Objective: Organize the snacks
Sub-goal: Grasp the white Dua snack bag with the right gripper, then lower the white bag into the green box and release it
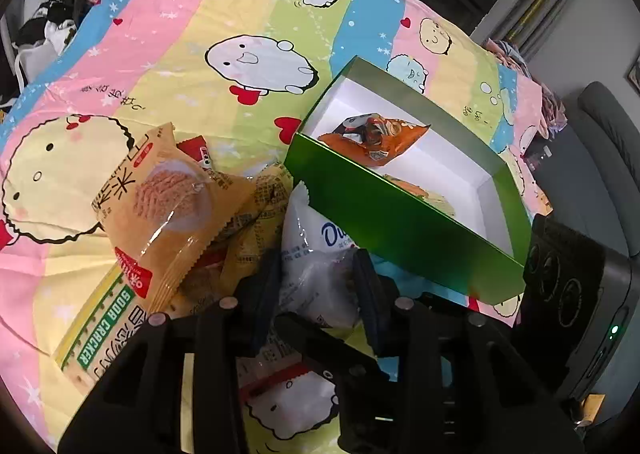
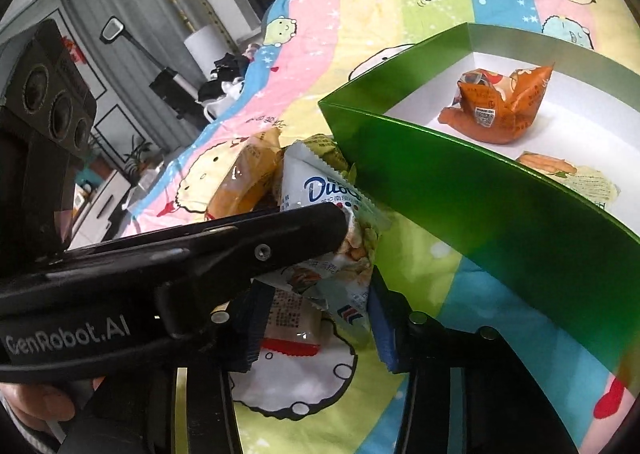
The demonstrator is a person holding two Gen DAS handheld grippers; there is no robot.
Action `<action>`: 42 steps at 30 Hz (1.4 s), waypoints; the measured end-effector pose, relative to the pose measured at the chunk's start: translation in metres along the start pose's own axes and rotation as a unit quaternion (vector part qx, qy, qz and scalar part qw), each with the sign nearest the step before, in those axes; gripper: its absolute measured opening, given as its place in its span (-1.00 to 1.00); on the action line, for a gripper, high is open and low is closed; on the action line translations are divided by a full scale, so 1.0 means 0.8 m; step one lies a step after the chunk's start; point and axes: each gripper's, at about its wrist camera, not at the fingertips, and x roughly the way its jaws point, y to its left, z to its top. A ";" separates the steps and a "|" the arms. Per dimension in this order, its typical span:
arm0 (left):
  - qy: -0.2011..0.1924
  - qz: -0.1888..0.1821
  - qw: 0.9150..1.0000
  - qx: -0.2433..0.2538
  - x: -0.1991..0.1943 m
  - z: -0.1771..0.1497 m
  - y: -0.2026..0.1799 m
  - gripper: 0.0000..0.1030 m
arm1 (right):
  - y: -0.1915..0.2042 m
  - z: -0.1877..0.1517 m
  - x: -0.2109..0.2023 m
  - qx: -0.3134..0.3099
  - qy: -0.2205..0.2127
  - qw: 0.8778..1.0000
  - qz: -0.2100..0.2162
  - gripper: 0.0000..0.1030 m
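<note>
A green box (image 1: 400,221) with a white inside lies on the bed and holds an orange snack packet (image 1: 372,137) and a flat packet (image 1: 424,193). The box also shows in the right wrist view (image 2: 460,189), with the orange packet (image 2: 500,109) inside. A pile of snacks lies left of the box: a tan biscuit packet (image 1: 164,205), a soda cracker pack (image 1: 100,338) and a white packet (image 1: 316,254). My left gripper (image 1: 316,278) has its fingers around the white packet (image 2: 336,221). My right gripper (image 2: 312,318) is open just behind it.
The bed is covered by a striped cartoon blanket (image 1: 240,33). The other gripper's body (image 1: 576,294) sits at the right of the left wrist view. Clothes (image 1: 60,21) are piled at the bed's far end. Furniture (image 2: 100,205) stands beside the bed.
</note>
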 end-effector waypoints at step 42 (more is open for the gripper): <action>-0.061 -0.105 0.983 0.134 0.018 0.079 -0.176 -0.41 | -0.080 0.046 -0.163 0.047 -0.158 0.975 -0.146 -0.18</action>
